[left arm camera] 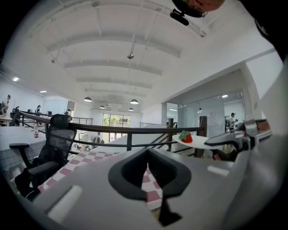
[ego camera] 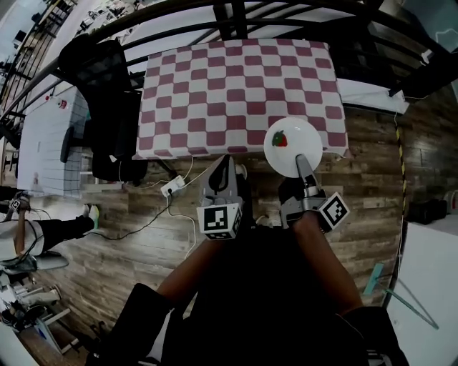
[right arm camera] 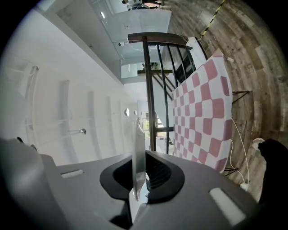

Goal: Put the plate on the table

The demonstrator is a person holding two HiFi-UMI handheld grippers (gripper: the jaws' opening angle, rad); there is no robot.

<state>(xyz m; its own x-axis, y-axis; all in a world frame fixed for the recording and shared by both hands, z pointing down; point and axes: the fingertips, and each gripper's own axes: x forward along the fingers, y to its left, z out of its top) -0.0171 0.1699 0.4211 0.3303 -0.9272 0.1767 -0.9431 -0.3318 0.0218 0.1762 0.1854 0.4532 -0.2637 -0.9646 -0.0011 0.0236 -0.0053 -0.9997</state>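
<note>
We look steeply down on a table covered with a red-and-white checked cloth (ego camera: pixel 236 93). It stands on a brown wooden plank floor (ego camera: pixel 372 214), with a black metal railing (ego camera: pixel 236 14) behind it.

The right gripper (ego camera: pixel 301 161) is clenched on the near rim of a round white plate (ego camera: pixel 295 146). In the right gripper view the plate stands edge-on as a thin pale sheet, pinched between the two dark jaws. A small red strawberry with a green top (ego camera: pixel 280 139) sits on the plate, left of its middle.

From the head view the plate lies over the table's near right corner, with part of its disc past the cloth's edge and over the floor. In the left gripper view the plate hangs level in the air to the right, and we see no contact between it and the cloth.

The left gripper (ego camera: pixel 223 161) is just beside the right one, at the table's near edge. Its jaws meet at the tips and carry nothing; only checked cloth shows through the slit behind them.

A black office chair (ego camera: pixel 107 93) stands at the table's left end. A white power strip (ego camera: pixel 172 187) lies on the floor near the left gripper.
</note>
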